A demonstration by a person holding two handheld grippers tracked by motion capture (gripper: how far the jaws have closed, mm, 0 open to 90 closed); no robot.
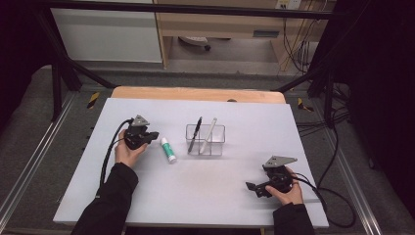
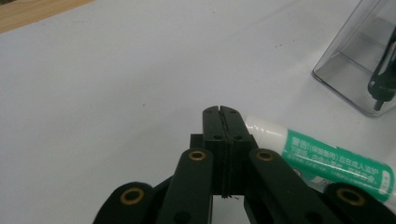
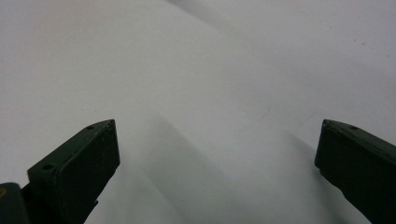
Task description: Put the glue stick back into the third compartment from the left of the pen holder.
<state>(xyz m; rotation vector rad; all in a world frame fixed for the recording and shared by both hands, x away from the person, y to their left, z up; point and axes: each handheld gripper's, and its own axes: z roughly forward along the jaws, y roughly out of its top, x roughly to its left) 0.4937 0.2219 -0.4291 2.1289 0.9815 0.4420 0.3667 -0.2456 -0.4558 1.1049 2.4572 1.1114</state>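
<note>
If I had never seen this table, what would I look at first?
Probably the clear holder in the middle of the white table, with a black pen and a white pen leaning in it. Just left lies a green-and-white tube, right beside the shut left gripper. The right gripper is open, near the front edge.

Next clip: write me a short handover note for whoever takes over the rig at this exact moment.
Left gripper: shut, empty, resting beside the green-and-white tube, which lies flat on the white mat.
Right gripper: open, empty, low over bare mat at the near right.
Clear holder: upright mid-mat, with a black pen and a white pen standing in it.
Done: two pens are in.
Left: probably the tube goes in next.
</note>
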